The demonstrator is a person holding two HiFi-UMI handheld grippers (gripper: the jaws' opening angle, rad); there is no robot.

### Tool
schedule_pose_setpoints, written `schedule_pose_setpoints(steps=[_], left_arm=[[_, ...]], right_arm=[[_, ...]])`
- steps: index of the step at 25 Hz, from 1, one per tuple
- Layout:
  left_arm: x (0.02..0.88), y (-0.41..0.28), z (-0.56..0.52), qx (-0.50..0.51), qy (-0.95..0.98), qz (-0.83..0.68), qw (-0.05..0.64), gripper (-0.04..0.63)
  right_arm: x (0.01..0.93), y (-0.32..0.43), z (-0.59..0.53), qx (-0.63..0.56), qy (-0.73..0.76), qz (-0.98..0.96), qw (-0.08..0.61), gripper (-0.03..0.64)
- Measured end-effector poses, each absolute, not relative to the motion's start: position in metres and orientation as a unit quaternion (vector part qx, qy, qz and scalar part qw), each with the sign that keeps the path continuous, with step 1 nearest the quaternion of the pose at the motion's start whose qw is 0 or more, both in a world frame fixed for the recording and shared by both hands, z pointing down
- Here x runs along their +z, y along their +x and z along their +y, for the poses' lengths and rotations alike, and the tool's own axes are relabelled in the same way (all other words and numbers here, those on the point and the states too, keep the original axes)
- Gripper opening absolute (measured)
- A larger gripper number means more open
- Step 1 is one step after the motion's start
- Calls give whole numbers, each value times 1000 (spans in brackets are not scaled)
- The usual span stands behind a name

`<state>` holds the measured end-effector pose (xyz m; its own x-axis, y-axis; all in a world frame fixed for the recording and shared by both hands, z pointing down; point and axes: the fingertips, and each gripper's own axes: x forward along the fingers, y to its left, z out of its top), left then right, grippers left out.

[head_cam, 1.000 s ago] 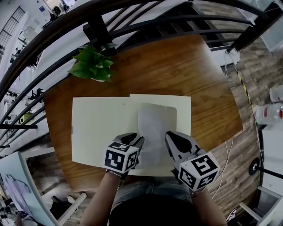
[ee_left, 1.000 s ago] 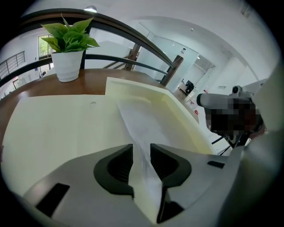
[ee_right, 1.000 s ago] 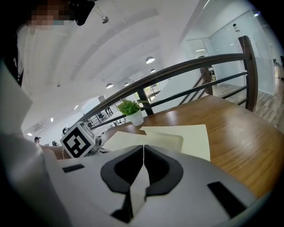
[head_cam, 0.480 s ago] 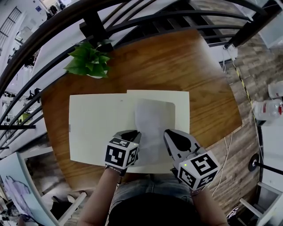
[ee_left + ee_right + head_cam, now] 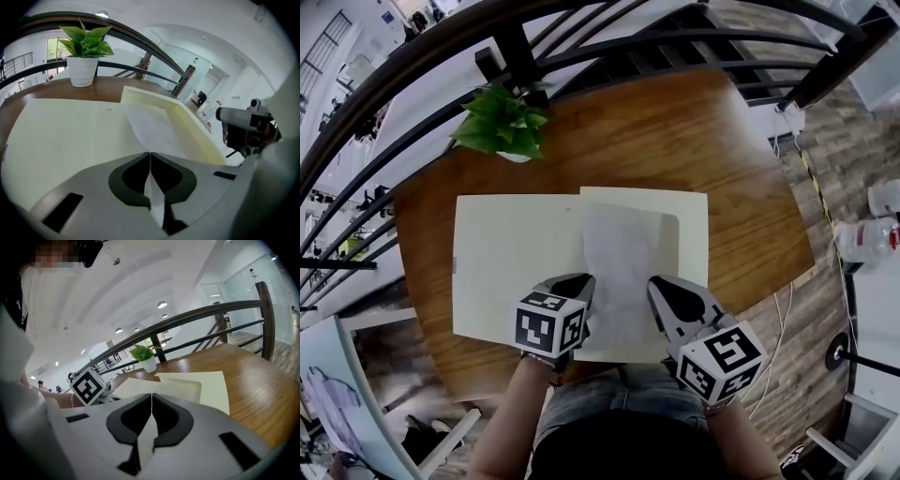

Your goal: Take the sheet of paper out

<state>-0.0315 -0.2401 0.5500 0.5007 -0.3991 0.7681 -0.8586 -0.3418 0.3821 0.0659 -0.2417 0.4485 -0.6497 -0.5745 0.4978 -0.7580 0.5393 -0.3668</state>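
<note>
Sheet of paper [image 5: 623, 272] lies in open folder [image 5: 506, 262], head view shows. Gripper views reveal left claw [image 5: 150, 153], just closed, and right claw [image 5: 151, 394] pinching it.

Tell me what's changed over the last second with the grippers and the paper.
The left gripper has just been closing its jaws and now pinches the near left edge of the sheet of paper. The right gripper stays clamped on its right edge; sheet, folder and plant lie as before.
</note>
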Motion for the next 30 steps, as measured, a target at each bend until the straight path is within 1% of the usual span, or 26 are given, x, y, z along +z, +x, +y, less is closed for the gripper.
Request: schedule_pose_setpoints(steps=[14, 30], left_arm=[[530, -77, -236, 224, 754, -461, 410, 25], [510, -144, -226, 168, 713, -540, 414, 25]], right_arm=[[445, 20, -235, 266, 334, -884, 190, 28], [442, -23, -232, 246, 271, -906, 213, 28]])
